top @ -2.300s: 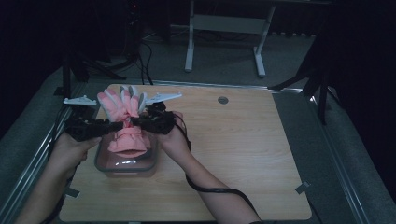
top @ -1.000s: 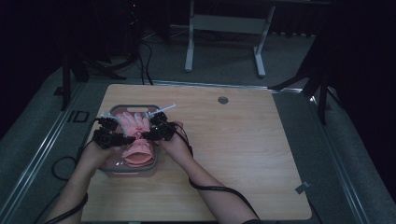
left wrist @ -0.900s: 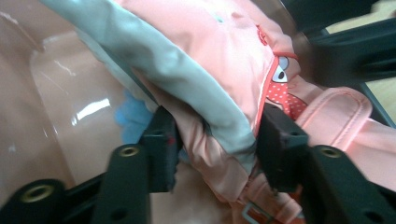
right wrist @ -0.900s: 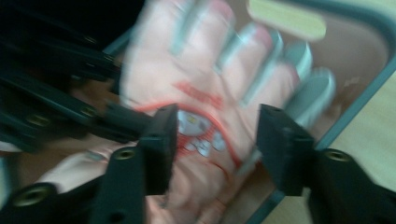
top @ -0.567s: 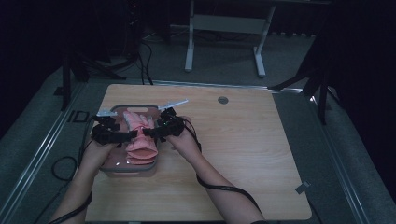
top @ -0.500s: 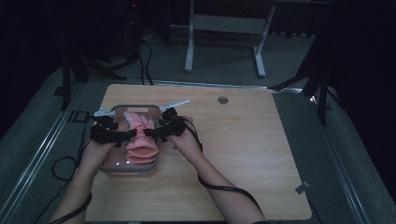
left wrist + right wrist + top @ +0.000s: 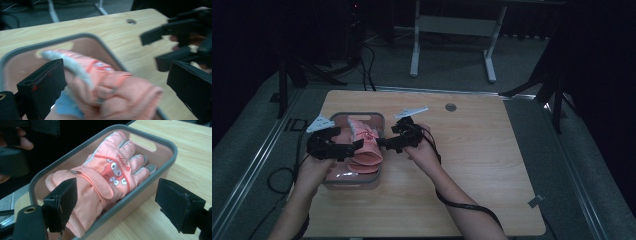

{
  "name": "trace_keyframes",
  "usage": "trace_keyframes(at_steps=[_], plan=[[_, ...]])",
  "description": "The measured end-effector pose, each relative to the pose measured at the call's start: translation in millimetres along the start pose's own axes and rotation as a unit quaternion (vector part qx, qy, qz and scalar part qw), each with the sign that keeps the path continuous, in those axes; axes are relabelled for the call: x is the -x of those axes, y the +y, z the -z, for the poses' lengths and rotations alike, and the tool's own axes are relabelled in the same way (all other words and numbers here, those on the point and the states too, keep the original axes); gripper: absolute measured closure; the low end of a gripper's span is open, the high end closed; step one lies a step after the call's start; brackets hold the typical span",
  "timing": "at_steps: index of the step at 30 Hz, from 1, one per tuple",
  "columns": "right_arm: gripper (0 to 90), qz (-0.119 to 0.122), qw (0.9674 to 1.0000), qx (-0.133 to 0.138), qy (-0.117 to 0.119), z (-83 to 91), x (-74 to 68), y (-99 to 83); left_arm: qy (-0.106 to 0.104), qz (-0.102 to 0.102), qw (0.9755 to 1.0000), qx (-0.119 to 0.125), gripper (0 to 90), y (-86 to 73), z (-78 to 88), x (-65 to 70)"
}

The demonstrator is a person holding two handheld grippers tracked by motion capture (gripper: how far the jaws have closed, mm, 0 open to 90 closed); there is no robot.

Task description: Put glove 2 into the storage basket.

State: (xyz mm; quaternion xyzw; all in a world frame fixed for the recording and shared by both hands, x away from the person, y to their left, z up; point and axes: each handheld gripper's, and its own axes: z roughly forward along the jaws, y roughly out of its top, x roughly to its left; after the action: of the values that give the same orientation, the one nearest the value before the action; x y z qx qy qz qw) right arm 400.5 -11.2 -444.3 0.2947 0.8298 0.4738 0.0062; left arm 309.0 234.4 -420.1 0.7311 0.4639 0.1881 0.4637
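Pink glove (image 7: 105, 180) in grey bin (image 7: 160, 145) btwn both tongs, table (image 7: 492, 165) around.

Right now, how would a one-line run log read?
glove: in bin | left gripper: open | right gripper: open, jaws just opened

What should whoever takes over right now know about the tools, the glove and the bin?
Left tool: open, jaws just opened, nothing pinched; it sits at the bin's left side with the glove's cuff between its jaws, untouched.
Right tool: open, jaws just opened, holding nothing, at the bin's right rim.
Pink glove: lies inside the grey-rimmed bin, fingers toward the far end, cuff bulging up over the near edge.
Bin: on the wooden table, left half.
Done: glove placed in the bin and let go.
Left: probably press the cuff down if it must sit flat, then pull both tools clear.
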Motion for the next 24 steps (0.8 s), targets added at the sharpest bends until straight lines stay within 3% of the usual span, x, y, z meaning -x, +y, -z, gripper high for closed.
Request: trace_keyframes(at_steps=[5, 6, 9, 12, 14, 15, 24], plan=[[17.0, 0.01, 0.9999, 0.001, -0.001, 13.2, 0.5, -3.6, -0.026, -0.026, 0.9993, 0.006, 2.3, -0.2, -2.4, 25.4], [16.9, 0.011, 0.9999, 0.002, 0.001, 15.6, 0.9, -4.8, -0.039, -0.032, 0.9987, 0.008, 2.3, -0.5, -3.7, 33.7], [17.0, 0.015, 0.9999, 0.001, -0.001, 23.2, 1.1, -9.0, -0.051, -0.036, 0.998, 0.012, 2.3, -1.0, -4.6, 41.0], [17.0, 0.02, 0.9998, 0.0, -0.005, 29.3, 1.8, -14.4, -0.076, -0.053, 0.9955, 0.018, 2.3, -3.4, -7.7, 60.7], [17.0, 0.02, 0.9998, 0.0, -0.004, 31.0, 2.4, -16.5, -0.076, -0.053, 0.9955, 0.018, 2.3, -3.4, -7.7, 60.7], [16.8, 0.02, 0.9998, 0.0, -0.004, 31.0, 2.4, -16.5, -0.088, -0.074, 0.9932, 0.018, 2.3, -6.6, -10.8, 75.7], [16.2, 0.027, 0.9994, -0.012, -0.018, 46.1, 9.5, -49.3, -0.119, -0.108, 0.987, 0.006, 2.3, -19.5, -23.8, 110.2]])
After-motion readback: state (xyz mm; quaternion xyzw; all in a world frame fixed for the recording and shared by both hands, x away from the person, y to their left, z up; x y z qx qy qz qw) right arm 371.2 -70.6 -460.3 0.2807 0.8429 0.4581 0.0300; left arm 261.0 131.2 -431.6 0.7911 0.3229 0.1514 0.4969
